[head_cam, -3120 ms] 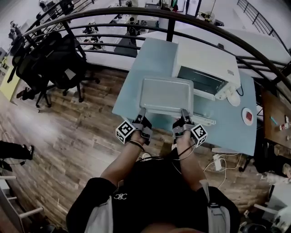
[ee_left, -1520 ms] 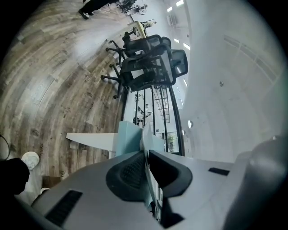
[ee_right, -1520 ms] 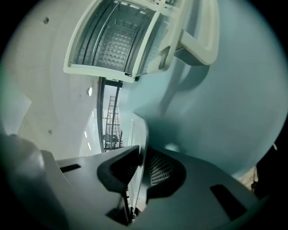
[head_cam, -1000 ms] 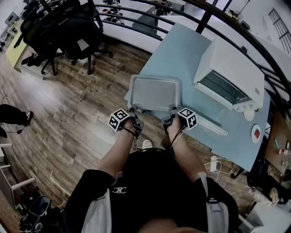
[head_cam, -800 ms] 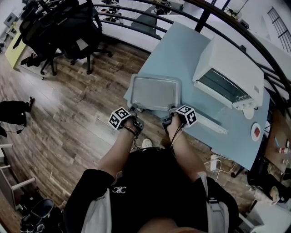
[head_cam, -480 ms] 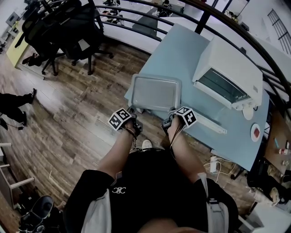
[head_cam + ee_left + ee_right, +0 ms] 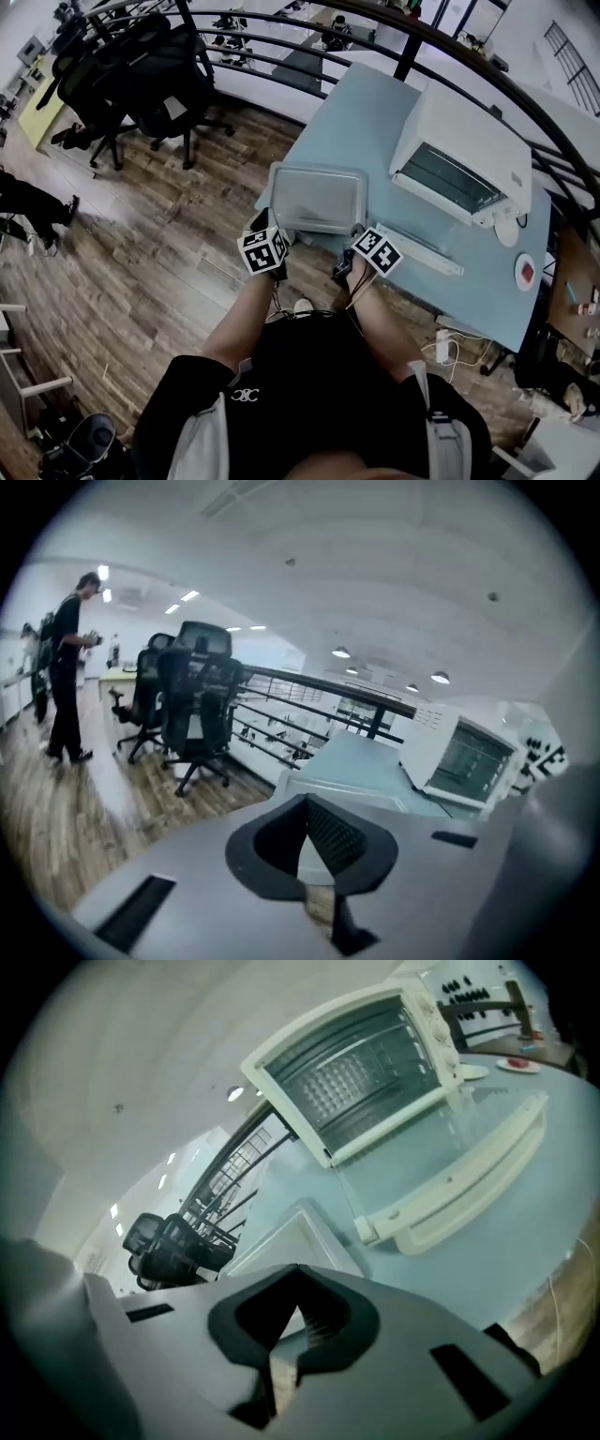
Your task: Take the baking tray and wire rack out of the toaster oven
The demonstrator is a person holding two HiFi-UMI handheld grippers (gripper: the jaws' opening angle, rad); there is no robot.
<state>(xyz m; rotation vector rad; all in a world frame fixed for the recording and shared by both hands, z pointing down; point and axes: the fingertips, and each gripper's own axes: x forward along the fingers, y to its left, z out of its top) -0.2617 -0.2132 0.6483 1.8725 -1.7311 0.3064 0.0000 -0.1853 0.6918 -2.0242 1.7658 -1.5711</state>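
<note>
The grey baking tray (image 7: 314, 197) lies flat on the pale blue table (image 7: 375, 112), at its near left corner. The white toaster oven (image 7: 459, 155) stands behind it with its glass door (image 7: 427, 248) folded down. A wire grid (image 7: 352, 1077) shows inside the oven. My left gripper (image 7: 265, 246) hovers just in front of the tray's near left corner, shut and empty. My right gripper (image 7: 361, 261) hangs off the near right corner, also shut on nothing. Over the shut left jaws (image 7: 307, 803) I see the tray (image 7: 345, 792). Beyond the right gripper (image 7: 298, 1274) lie the tray (image 7: 295, 1241) and the door (image 7: 459, 1185).
Black office chairs (image 7: 141, 84) and a dark railing (image 7: 281, 56) stand beyond the table's left side. A person (image 7: 66, 677) stands on the wooden floor at far left. A small plate (image 7: 528, 272) sits at the table's right end. Cables and a power strip (image 7: 441, 337) lie below.
Both grippers have come off the tray's near edge, risen and rolled, and their jaws have shut. The tray stays where it was set, at the table's corner.
</note>
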